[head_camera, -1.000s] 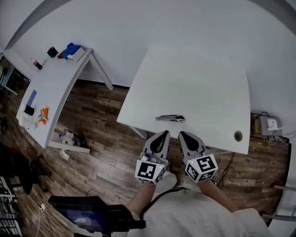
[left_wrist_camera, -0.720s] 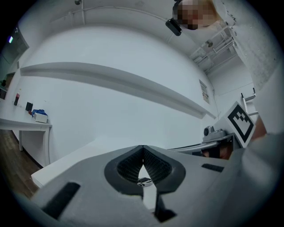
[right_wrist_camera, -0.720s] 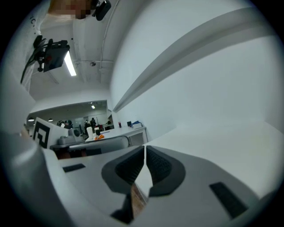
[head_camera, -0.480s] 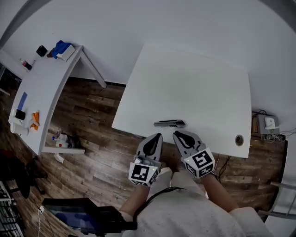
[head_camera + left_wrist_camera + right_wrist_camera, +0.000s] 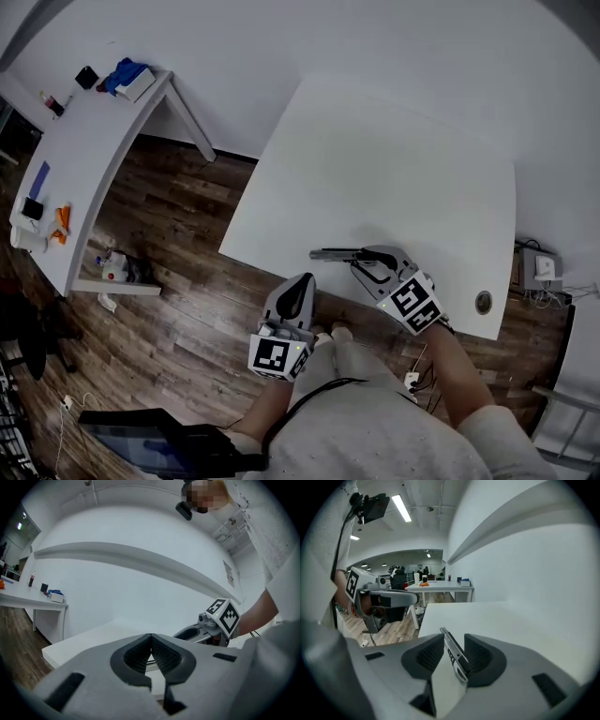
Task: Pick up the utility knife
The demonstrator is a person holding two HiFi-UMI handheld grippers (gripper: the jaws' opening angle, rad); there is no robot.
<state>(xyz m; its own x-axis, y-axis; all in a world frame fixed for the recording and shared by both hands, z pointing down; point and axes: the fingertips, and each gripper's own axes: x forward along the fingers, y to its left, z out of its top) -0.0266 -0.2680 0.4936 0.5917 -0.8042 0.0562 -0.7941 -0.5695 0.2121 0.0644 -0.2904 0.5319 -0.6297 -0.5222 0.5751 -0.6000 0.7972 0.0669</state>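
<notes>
The utility knife (image 5: 333, 253), slim and grey-black, lies flat near the front edge of the white table (image 5: 375, 159). My right gripper (image 5: 362, 262) is turned on its side at the knife's right end. Its jaws have just been opening. In the right gripper view the knife (image 5: 449, 645) runs between the two pads (image 5: 480, 654), with a gap on its left side, so the right gripper (image 5: 453, 639) is open. My left gripper (image 5: 301, 281) hangs off the table's front edge over the floor. Its tips meet, so the left gripper (image 5: 151, 637) is shut and empty.
A round cable hole (image 5: 483, 302) is in the table's near right corner. A second white desk (image 5: 84, 150) with small items stands at the left across wooden floor (image 5: 187, 281). A box with cables (image 5: 544, 267) sits on the floor at the right.
The right gripper has moved forward over the table edge, rolled onto its side, and opened around the knife's right end. The left gripper has dropped back and left, away from the table.
</notes>
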